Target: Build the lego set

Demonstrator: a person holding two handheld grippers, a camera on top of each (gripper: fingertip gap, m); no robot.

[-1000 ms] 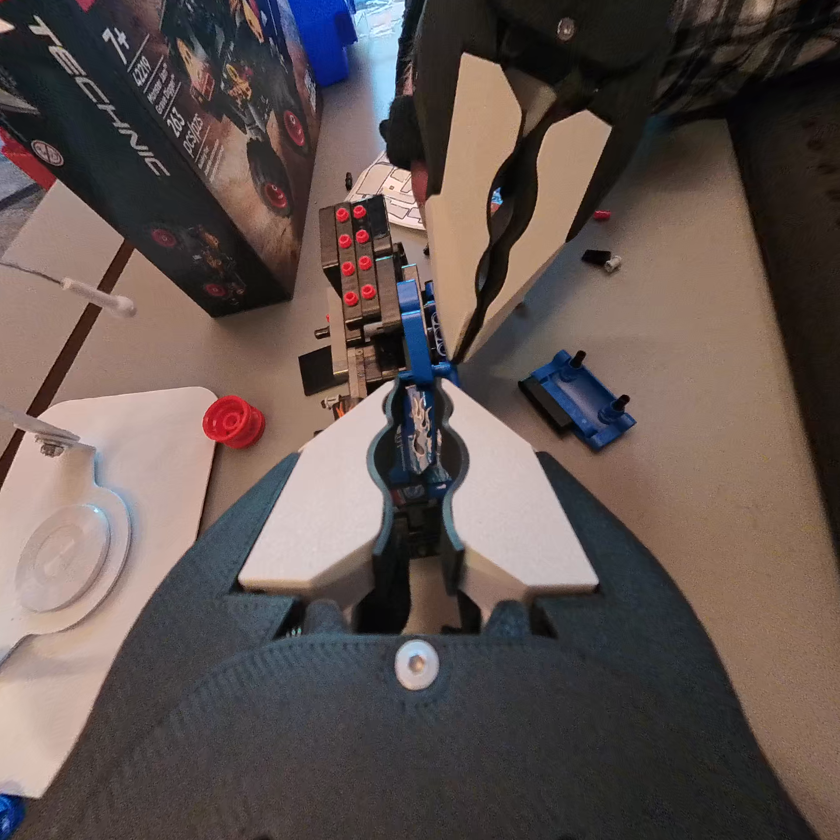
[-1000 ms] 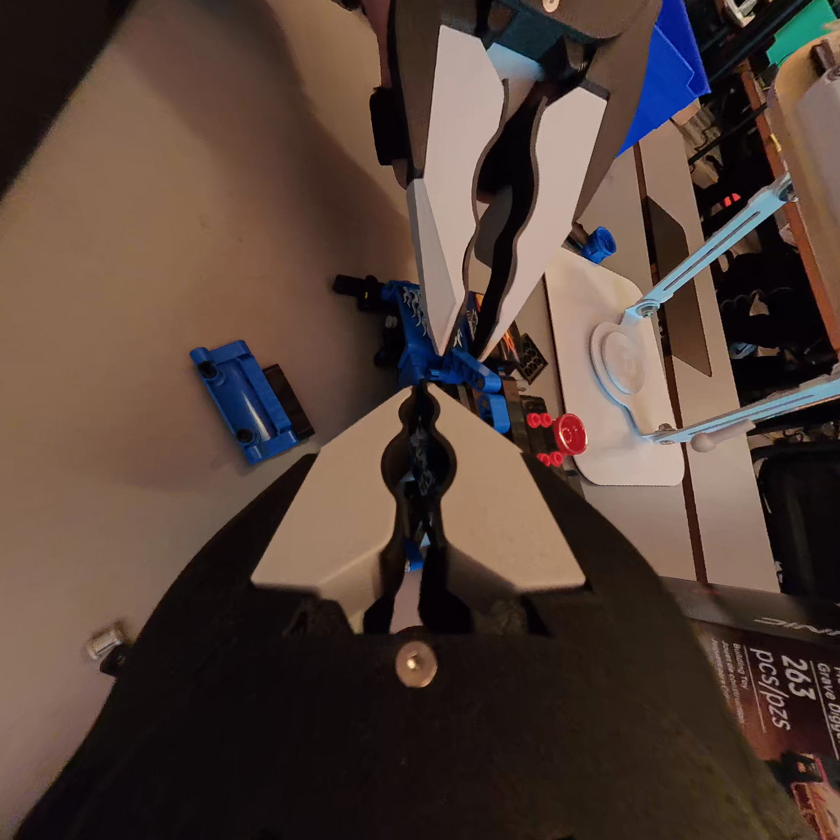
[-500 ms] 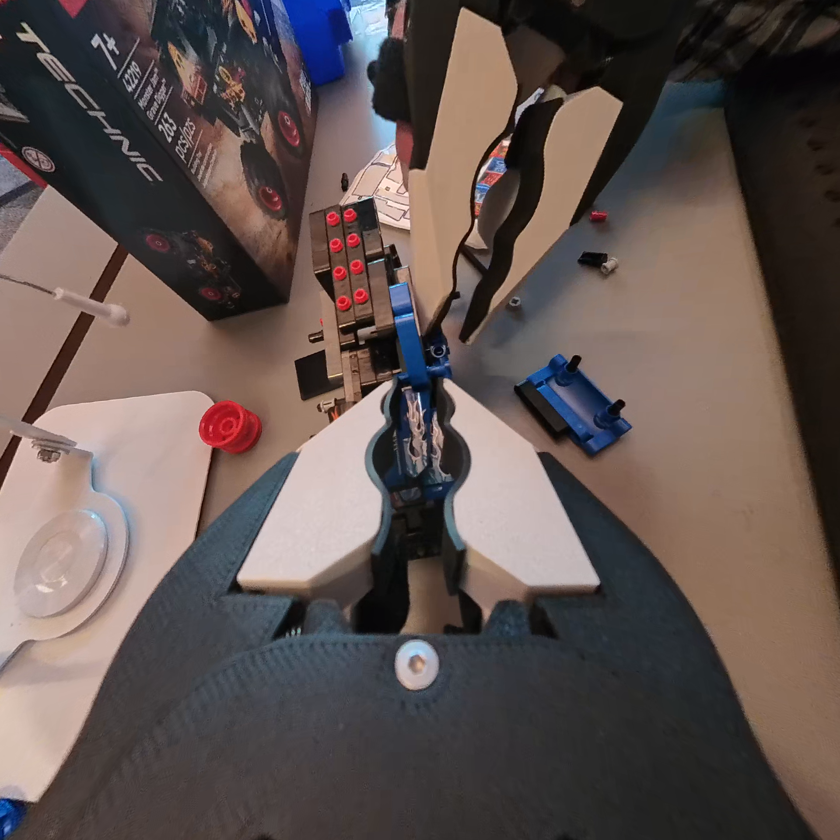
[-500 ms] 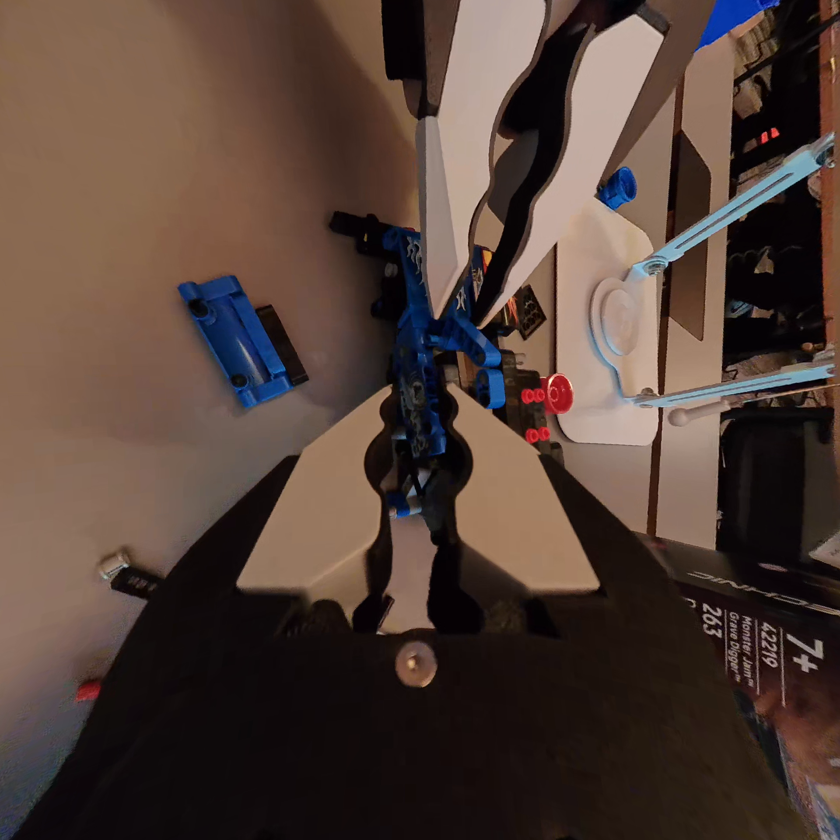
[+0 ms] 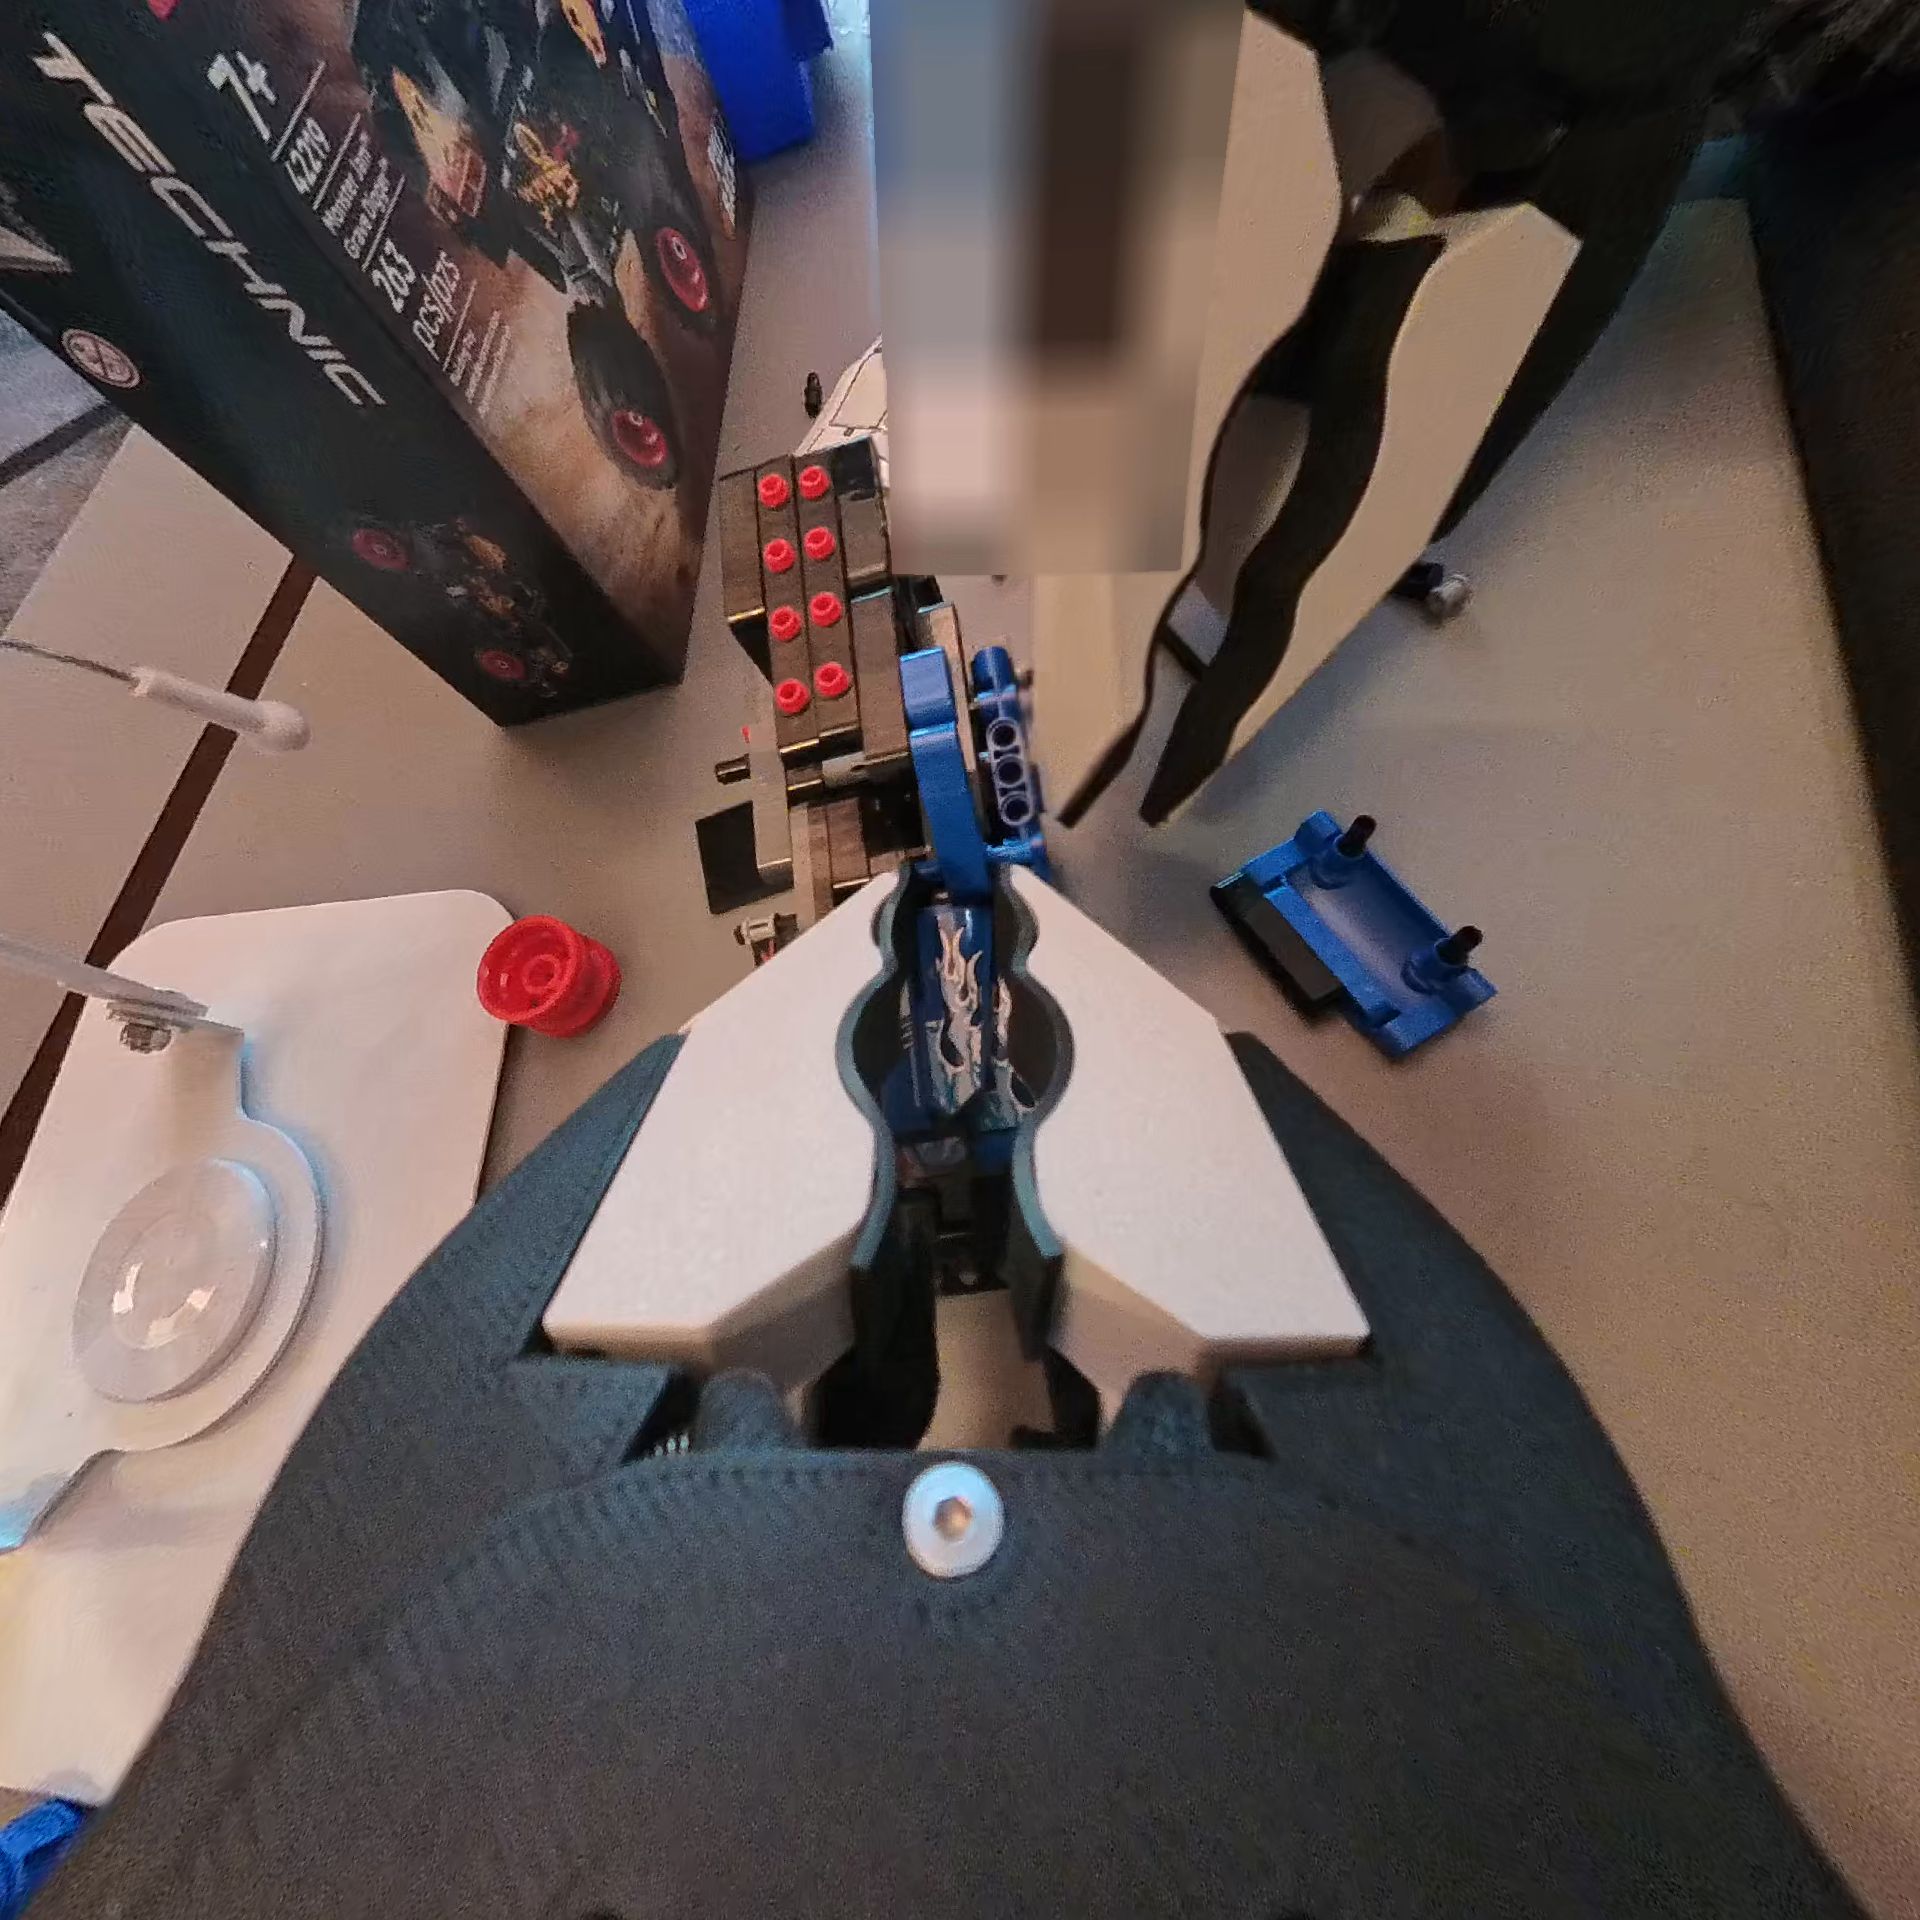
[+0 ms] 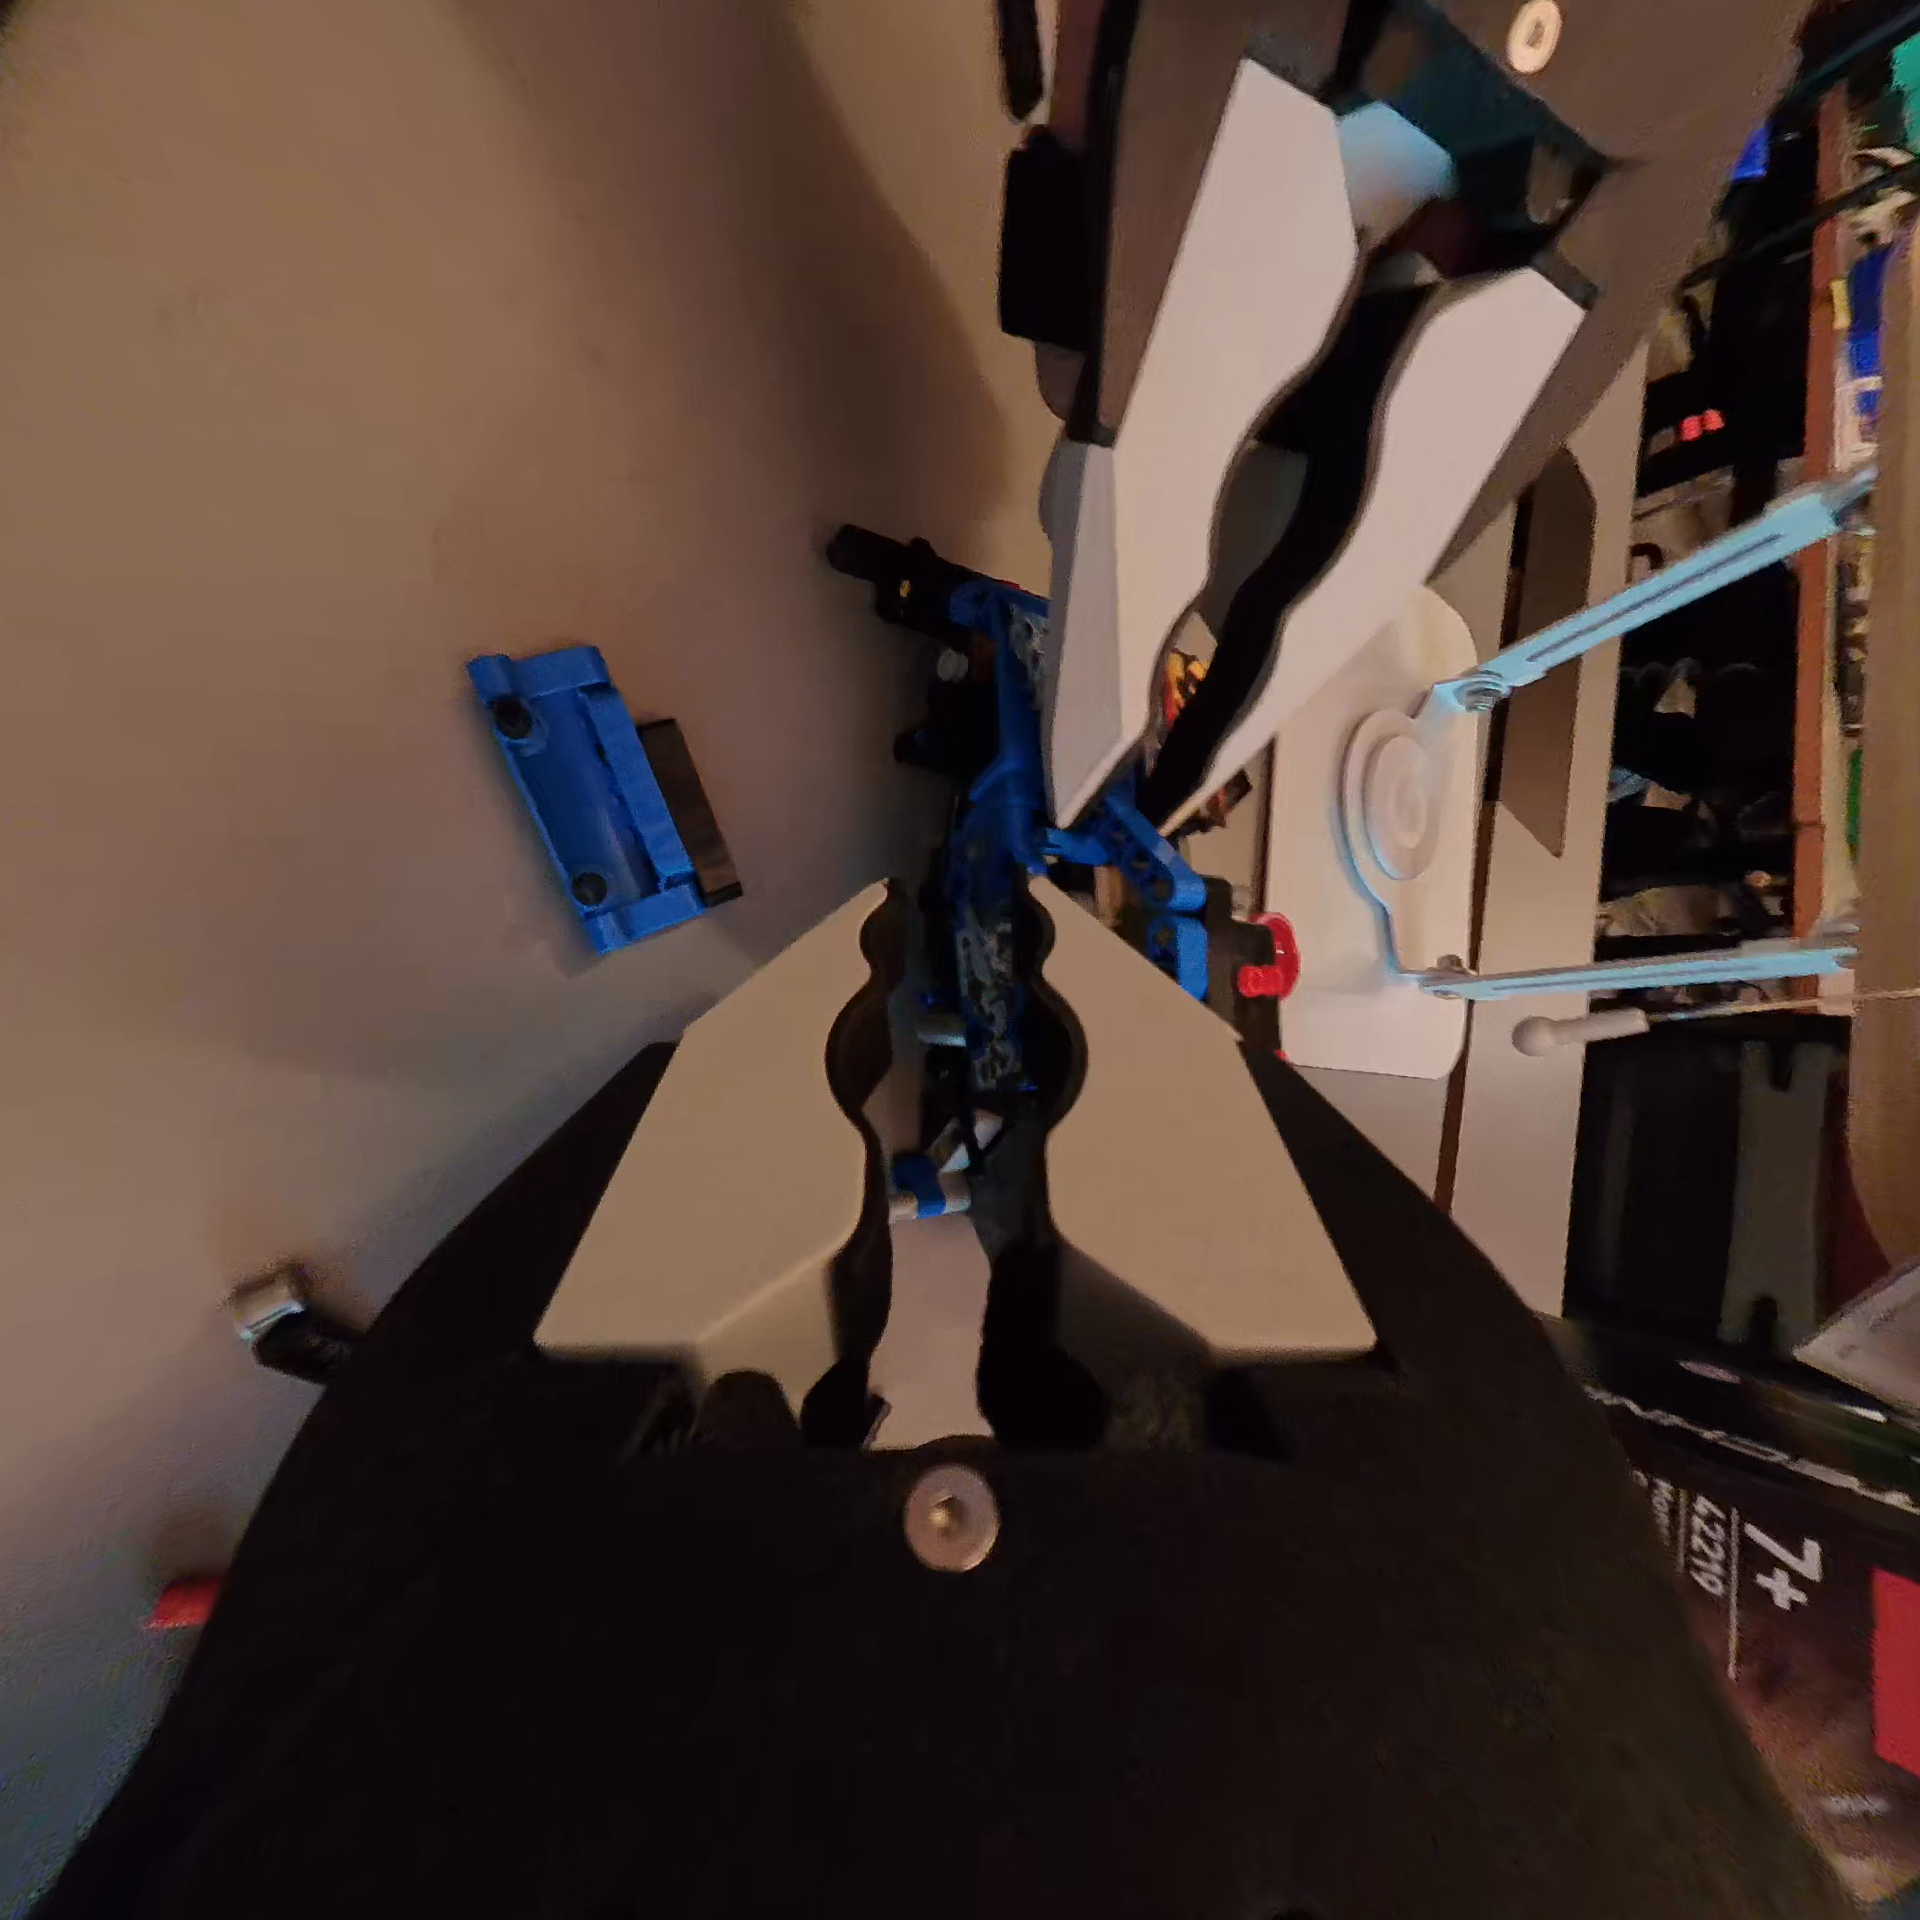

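The partly built Lego model (image 5: 821,623), black with red pins and blue beams, stands on the grey table. My left gripper (image 5: 951,883) is shut on its blue panel with white flames (image 5: 961,1008). In the right wrist view the left gripper (image 6: 1101,821) comes in from the top and pinches the model (image 6: 997,821). My right gripper (image 6: 961,894) is open, with the model showing through the gap between its fingers. In the left wrist view the right gripper (image 5: 1107,816) hangs just right of the model, jaws apart and empty.
A loose blue panel with two black pins (image 5: 1351,935) lies on the table to the right; it also shows in the right wrist view (image 6: 597,800). A red wheel hub (image 5: 545,977) lies beside a white magnifier base (image 5: 260,1091). The set's box (image 5: 364,312) stands at back left. A small black-and-grey pin (image 6: 275,1320) lies apart. My left and right fingertips are right by each other.
My right gripper has opened, let go of the model and drawn back to its side. My left gripper has kept its hold on the blue panel.
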